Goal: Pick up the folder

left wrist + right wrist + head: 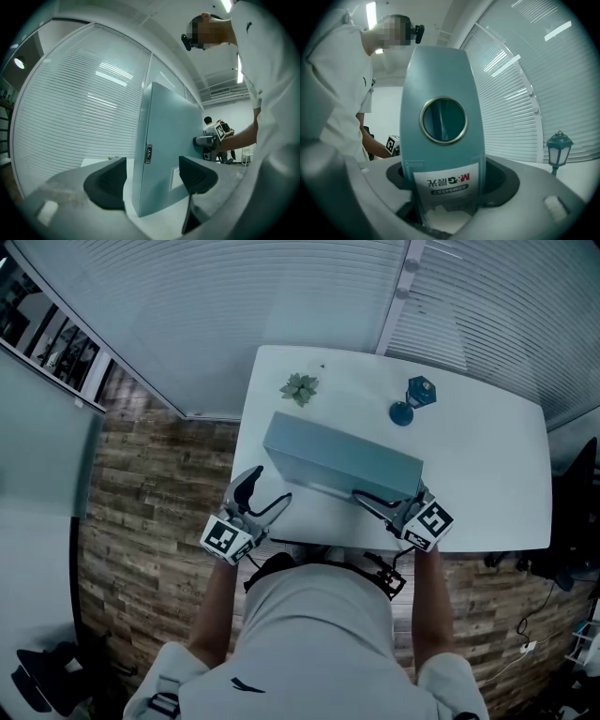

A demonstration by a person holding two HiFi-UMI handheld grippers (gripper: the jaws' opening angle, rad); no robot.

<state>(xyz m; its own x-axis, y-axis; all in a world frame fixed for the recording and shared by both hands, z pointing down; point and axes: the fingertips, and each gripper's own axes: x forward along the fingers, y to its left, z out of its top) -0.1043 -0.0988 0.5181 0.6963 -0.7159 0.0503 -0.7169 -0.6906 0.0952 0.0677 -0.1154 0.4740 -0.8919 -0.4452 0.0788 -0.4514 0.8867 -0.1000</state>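
A pale blue box folder [337, 460] stands upright on the white table [487, 484], its long side running left to right. My left gripper [267, 486] is at its left end. In the left gripper view the folder's edge [164, 140] stands between the spread jaws of the left gripper [152, 180], with a gap to the left pad [108, 187]. My right gripper [389, 495] is at the right end. In the right gripper view the labelled spine [440, 140] with its round finger hole fills the right gripper [445, 180], both pads against its sides.
A small green plant [300, 387] and a teal lantern ornament [412, 399] stand behind the folder at the back of the table. White blinds close off the far side. A black chair [577, 493] is at the right, on wood flooring.
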